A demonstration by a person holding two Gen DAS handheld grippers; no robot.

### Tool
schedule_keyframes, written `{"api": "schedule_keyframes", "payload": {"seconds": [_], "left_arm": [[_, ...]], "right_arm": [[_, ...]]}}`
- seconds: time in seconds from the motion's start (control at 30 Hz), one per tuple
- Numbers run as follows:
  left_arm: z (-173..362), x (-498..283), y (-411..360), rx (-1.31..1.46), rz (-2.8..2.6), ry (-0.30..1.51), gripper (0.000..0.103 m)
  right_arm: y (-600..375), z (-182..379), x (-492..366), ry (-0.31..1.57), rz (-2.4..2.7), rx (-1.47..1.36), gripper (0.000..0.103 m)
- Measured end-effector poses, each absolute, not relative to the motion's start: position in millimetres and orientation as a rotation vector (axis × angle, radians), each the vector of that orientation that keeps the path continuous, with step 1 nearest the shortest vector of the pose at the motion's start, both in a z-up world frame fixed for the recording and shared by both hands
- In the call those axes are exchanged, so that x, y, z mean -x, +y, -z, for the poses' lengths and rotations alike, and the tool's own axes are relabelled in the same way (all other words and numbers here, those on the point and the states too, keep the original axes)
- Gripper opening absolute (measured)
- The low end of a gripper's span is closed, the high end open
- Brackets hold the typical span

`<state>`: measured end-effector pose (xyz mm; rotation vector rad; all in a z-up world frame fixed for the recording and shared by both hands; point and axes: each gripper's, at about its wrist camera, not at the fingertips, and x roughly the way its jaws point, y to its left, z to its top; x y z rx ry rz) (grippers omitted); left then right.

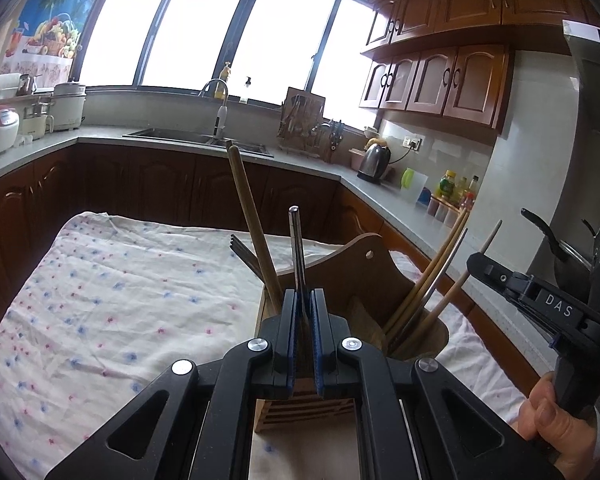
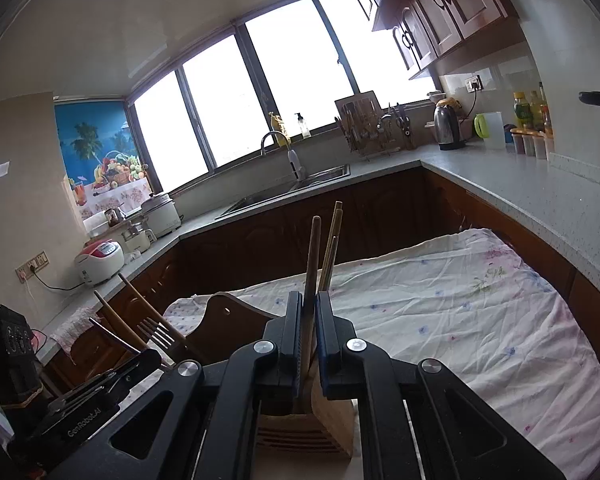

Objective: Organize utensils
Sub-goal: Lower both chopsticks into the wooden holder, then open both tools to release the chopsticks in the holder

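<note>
From the left wrist camera, the left gripper (image 1: 305, 300) is clamped on a slim grey metal utensil handle (image 1: 296, 248) that stands nearly upright over the left compartment of the light wooden utensil holder with a rounded, holed back panel (image 1: 360, 258). In that same compartment stand a long brown wooden handle (image 1: 252, 220), tilted back and left, and a dark metal fork (image 1: 246, 254) with its tines up. The holder's right compartment carries a bundle of wooden and metal chopsticks (image 1: 432, 280) fanning right. The holder sits on a white cloth dotted with blue and pink flowers (image 1: 112, 300). To the holder's right the other black handheld device appears, with a bare hand (image 1: 548, 416) wrapped round its grip.

From the right wrist camera, the right gripper (image 2: 309, 312) is clenched on a brown wooden stick (image 2: 312, 256) standing almost vertical in the holder (image 2: 224, 314), above its near right compartment, with pale bamboo chopsticks (image 2: 332, 240) just behind it. The fork (image 2: 156, 334) and another wooden stick lean left of the holder.

Both tools look to be at the insertion step, each lowering its piece into a slot. Next, I judge, each grip must let go once its piece is seated, then lift straight up without snagging the neighbouring handles; how deep either piece sits is hidden by the fingers.
</note>
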<state>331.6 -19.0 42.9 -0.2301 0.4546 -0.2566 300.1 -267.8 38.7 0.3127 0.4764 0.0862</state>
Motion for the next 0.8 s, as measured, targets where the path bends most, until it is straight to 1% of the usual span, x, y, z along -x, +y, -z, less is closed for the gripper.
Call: {"api": "schedule_keyframes", "payload": {"seconds": [0.07,0.17,0.2,0.23,0.27,0.33,0.4,0.43,0.5,0.53,0.57,0.6,0.63,0.67,0.7,0.73,0.77,0.8], "left_arm": [[-41,-332,-20,0.23,0.256,0.46,0.005],[-42,-332,-21,0.233,0.257,0.473,0.006],[-43,-331,-21,0.235,0.258,0.474,0.008],[-44,-330,-21,0.236,0.26,0.475,0.013],[-44,-329,-21,0.236,0.257,0.473,0.02],[-47,-325,-20,0.239,0.251,0.466,0.023],[-47,-323,-21,0.242,0.253,0.471,0.026],[-48,-322,-21,0.243,0.253,0.473,0.029],[-49,-319,-20,0.247,0.249,0.473,0.036],[-49,-316,-19,0.249,0.249,0.473,0.042],[-50,-311,-18,0.253,0.248,0.471,0.047],[-51,-309,-18,0.256,0.247,0.468,0.05],[-51,-304,-17,0.257,0.243,0.466,0.057],[-52,-301,-16,0.256,0.237,0.465,0.066],[-51,-295,-14,0.256,0.225,0.465,0.071],[-51,-290,-12,0.257,0.212,0.463,0.081],[-51,-285,-9,0.257,0.194,0.461,0.086],[-51,-281,-8,0.258,0.184,0.461,0.087]], "right_arm": [[-269,-39,-300,0.479,-0.087,-0.318,0.011],[-271,-41,-299,0.477,-0.089,-0.331,0.011],[-271,-41,-299,0.478,-0.089,-0.334,0.012],[-271,-41,-299,0.48,-0.09,-0.338,0.012],[-272,-41,-298,0.481,-0.09,-0.34,0.013],[-273,-42,-297,0.481,-0.084,-0.344,0.016],[-274,-42,-296,0.48,-0.082,-0.351,0.028],[-275,-43,-294,0.478,-0.083,-0.357,0.031],[-277,-44,-291,0.47,-0.084,-0.367,0.045],[-278,-44,-288,0.465,-0.084,-0.372,0.048],[-279,-45,-286,0.461,-0.085,-0.376,0.055],[-280,-46,-284,0.458,-0.083,-0.379,0.068],[-281,-47,-280,0.453,-0.082,-0.386,0.075],[-282,-47,-278,0.445,-0.086,-0.393,0.086],[-283,-48,-273,0.431,-0.089,-0.397,0.092],[-283,-48,-268,0.422,-0.087,-0.394,0.094],[-283,-49,-265,0.419,-0.089,-0.389,0.097],[-282,-49,-262,0.42,-0.092,-0.386,0.098]]}}
